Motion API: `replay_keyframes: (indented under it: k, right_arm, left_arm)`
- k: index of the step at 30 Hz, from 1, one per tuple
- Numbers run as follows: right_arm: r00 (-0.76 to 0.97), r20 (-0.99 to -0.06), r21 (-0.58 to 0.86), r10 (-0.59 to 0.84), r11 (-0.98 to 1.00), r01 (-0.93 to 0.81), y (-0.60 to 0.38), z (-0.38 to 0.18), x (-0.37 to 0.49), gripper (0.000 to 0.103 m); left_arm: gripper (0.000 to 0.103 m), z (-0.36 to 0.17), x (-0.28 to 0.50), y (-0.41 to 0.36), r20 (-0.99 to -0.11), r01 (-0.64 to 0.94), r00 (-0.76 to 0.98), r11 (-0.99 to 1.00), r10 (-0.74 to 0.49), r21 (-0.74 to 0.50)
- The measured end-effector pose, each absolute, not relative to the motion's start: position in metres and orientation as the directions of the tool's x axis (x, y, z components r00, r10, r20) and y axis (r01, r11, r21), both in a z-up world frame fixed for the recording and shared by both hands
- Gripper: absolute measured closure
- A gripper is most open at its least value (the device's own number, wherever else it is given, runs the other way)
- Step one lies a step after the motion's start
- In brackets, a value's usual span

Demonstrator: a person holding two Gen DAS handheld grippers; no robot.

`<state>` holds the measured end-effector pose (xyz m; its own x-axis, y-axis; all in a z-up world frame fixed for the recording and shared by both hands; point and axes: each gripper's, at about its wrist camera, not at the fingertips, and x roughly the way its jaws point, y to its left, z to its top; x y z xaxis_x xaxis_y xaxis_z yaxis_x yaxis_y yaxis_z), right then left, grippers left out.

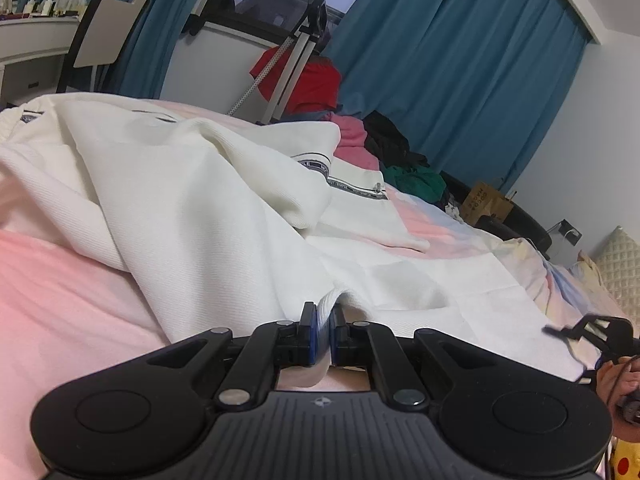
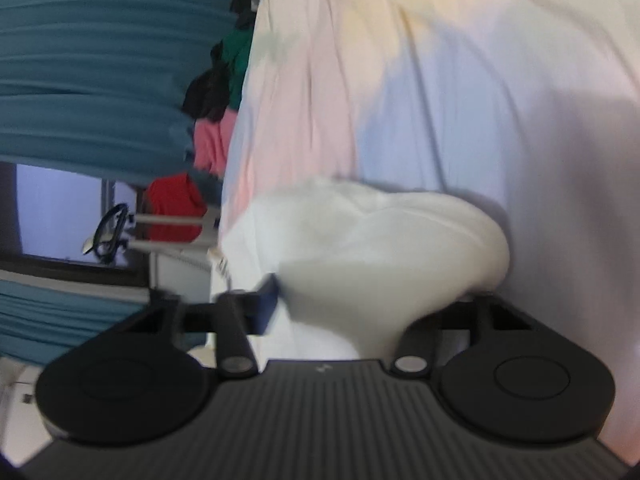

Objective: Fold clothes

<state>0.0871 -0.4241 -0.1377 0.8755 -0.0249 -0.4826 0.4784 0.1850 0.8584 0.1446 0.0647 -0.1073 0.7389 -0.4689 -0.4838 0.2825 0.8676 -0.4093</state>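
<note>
A ribbed hem of the white garment (image 1: 192, 200) is being pinched by the left claw (image 1: 323, 322), its blue pads pressed together on the fabric at six o'clock in the left wrist view. From there the garment is being spread up toward eleven o'clock across the bed (image 1: 60, 280), bunched in loose folds, with a dark lettered band shown near one o'clock. In the right wrist view, which is blurred and rolled sideways, a rounded fold of the same white cloth is being held between the fingers of the right claw (image 2: 360, 300), which are being kept apart by the bundle; whether it is clamped firmly cannot be told. Farther off, a pile of clothes (image 1: 384, 144) is being kept at the bed's far edge at one o'clock, before blue curtains (image 1: 460, 60).
</note>
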Motion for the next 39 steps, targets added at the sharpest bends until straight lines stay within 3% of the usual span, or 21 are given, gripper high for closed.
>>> replay_keyframes:
  k: [2, 9, 12, 18, 21, 23, 26, 29, 32, 37, 39]
  right_arm:
    - [0.877, -0.47, 0.836, -0.099, 0.271, 0.478, -0.428, -0.126, 0.087, 0.096]
    - [0.917, -0.254, 0.676, -0.308, 0.622, 0.396, -0.393, -0.059, 0.08, 0.096]
    - [0.849, -0.438, 0.695, -0.295, 0.488, 0.528, -0.413, -0.086, 0.08, 0.096]
    - [0.767, -0.622, 0.747, -0.155, 0.174, 0.641, -0.443, -0.151, 0.07, 0.097]
    - [0.772, -0.616, 0.754, -0.158, 0.167, 0.636, -0.443, -0.15, 0.069, 0.097]
    - [0.773, -0.612, 0.747, -0.166, 0.198, 0.634, -0.44, -0.144, 0.071, 0.097]
    - [0.778, -0.602, 0.752, -0.177, 0.202, 0.628, -0.443, -0.14, 0.069, 0.097]
    - [0.777, -0.602, 0.756, -0.185, 0.182, 0.629, -0.453, -0.14, 0.059, 0.097]
    - [0.773, -0.603, 0.753, -0.197, 0.178, 0.633, -0.455, -0.142, 0.052, 0.097]
    - [0.772, -0.582, 0.733, -0.254, 0.247, 0.634, -0.455, -0.134, 0.056, 0.097]
    - [0.775, -0.571, 0.73, -0.272, 0.264, 0.631, -0.456, -0.132, 0.058, 0.097]
  left_arm:
    - [0.096, -0.107, 0.145, 0.063, -0.478, 0.293, 0.735, 0.862, -0.48, -0.414]
    - [0.096, -0.105, 0.142, 0.059, -0.462, 0.342, 0.714, 0.838, -0.525, -0.424]
    - [0.095, -0.107, 0.145, 0.06, -0.475, 0.334, 0.703, 0.836, -0.529, -0.436]
    - [0.087, -0.107, 0.146, 0.064, -0.499, 0.307, 0.684, 0.831, -0.532, -0.464]
    - [0.057, -0.104, 0.144, 0.072, -0.508, 0.277, 0.674, 0.821, -0.537, -0.5]
    - [0.023, -0.102, 0.143, 0.077, -0.513, 0.256, 0.667, 0.813, -0.54, -0.523]
    - [0.011, -0.101, 0.147, 0.114, -0.503, 0.099, 0.706, 0.773, -0.498, -0.626]
    - [0.009, -0.118, 0.16, 0.17, -0.524, -0.16, 0.753, 0.661, -0.398, -0.733]
    - [0.011, -0.15, 0.18, 0.228, -0.509, -0.36, 0.786, 0.411, -0.35, -0.838]
    - [0.015, -0.163, 0.217, 0.283, -0.44, -0.395, 0.849, 0.204, -0.291, -0.896]
    - [0.029, -0.162, 0.226, 0.294, -0.466, -0.412, 0.843, 0.233, -0.268, -0.881]
